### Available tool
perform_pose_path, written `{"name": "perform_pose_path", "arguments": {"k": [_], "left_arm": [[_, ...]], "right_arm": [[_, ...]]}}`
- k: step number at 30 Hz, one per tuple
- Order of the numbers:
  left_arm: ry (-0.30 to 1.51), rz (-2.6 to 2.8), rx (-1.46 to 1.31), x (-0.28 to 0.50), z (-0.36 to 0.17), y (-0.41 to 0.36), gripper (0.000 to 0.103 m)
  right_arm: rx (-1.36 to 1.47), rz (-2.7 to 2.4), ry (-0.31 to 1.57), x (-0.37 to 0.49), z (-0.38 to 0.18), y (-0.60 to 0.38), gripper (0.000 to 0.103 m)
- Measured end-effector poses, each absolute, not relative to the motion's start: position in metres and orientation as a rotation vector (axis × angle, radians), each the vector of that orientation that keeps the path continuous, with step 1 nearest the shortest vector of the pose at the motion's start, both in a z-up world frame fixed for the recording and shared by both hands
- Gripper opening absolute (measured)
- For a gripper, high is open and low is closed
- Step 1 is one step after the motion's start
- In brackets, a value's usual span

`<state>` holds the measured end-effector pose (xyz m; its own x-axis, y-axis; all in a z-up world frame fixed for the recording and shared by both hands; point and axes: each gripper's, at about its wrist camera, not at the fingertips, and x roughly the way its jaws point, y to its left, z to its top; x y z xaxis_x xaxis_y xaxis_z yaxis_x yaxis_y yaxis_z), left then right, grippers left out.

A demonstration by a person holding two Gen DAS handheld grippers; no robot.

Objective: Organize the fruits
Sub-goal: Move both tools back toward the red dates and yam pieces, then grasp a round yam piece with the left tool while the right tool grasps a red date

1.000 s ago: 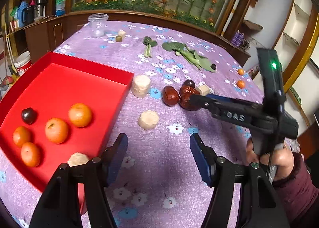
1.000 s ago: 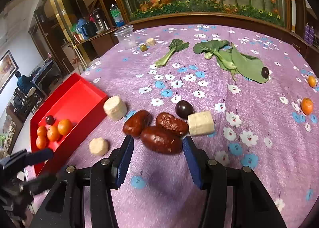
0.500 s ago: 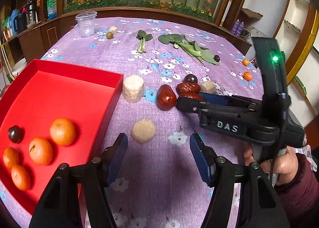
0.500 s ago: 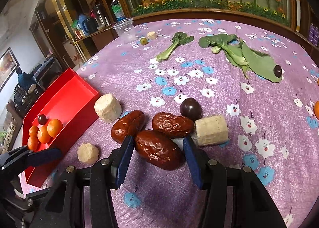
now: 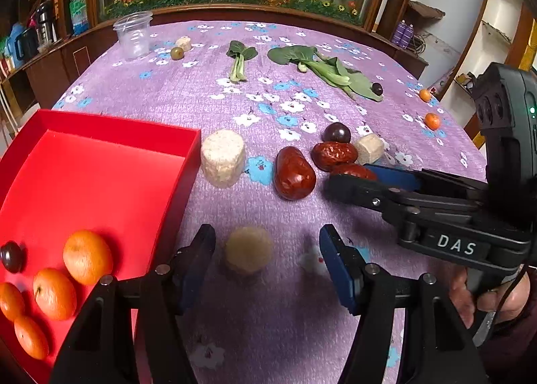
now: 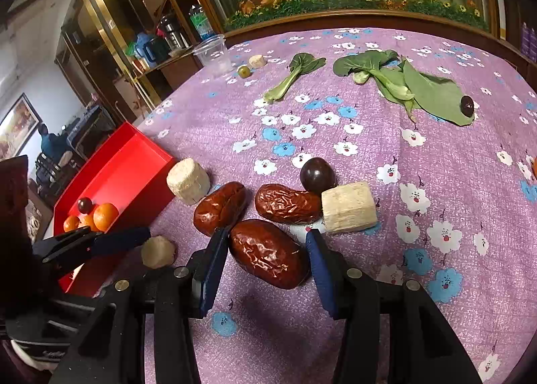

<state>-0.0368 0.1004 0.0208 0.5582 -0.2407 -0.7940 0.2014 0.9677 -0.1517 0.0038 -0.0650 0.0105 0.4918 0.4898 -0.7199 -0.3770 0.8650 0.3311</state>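
Between the spread fingers of the right gripper (image 6: 265, 263) the nearest red date (image 6: 268, 253) is now straddled, where a second ago it lay ahead of them; nothing is clamped yet, so a closing grasp is judged imminent. At nine o'clock the left gripper (image 5: 266, 261), wide open and empty, has been brought around a pale round piece (image 5: 248, 250). Farther off at ten o'clock the red tray (image 6: 131, 162) is seen holding oranges (image 6: 105, 211), the likely destination.

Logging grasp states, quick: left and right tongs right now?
Left tongs: open, straddling the small beige lump.
Right tongs: open around the nearest red date.
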Motion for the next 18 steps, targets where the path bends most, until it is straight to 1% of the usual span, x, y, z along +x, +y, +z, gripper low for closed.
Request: {"name": "perform_pose_path", "arguments": {"k": [3, 5, 6, 7, 10, 14, 16, 18], "left_arm": [[0.936, -0.258, -0.030, -0.036, 0.020, 0.097, 0.063], [0.927, -0.245, -0.001, -0.038, 0.019, 0.094, 0.058], [0.923, -0.236, 0.013, -0.039, 0.018, 0.092, 0.053], [0.912, -0.225, 0.037, -0.040, 0.018, 0.091, 0.042], [0.913, -0.224, 0.057, -0.043, 0.018, 0.093, 0.035], [0.922, -0.212, 0.109, -0.042, 0.015, 0.089, 0.034], [0.921, -0.203, 0.143, -0.042, 0.012, 0.083, 0.037], [0.916, -0.198, 0.147, -0.042, 0.011, 0.082, 0.037]], "right_arm": [[0.149, 0.526, 0.920, 0.005, 0.010, -0.068, 0.053], [0.150, 0.524, 0.918, 0.004, 0.010, -0.069, 0.053], [0.148, 0.524, 0.916, 0.004, 0.011, -0.069, 0.053], [0.144, 0.523, 0.914, 0.004, 0.011, -0.068, 0.053], [0.124, 0.522, 0.909, 0.002, 0.011, -0.065, 0.053], [0.108, 0.525, 0.905, 0.000, 0.012, -0.061, 0.052], [0.108, 0.527, 0.903, 0.000, 0.012, -0.061, 0.052], [0.106, 0.524, 0.899, 0.000, 0.013, -0.061, 0.052]]}}
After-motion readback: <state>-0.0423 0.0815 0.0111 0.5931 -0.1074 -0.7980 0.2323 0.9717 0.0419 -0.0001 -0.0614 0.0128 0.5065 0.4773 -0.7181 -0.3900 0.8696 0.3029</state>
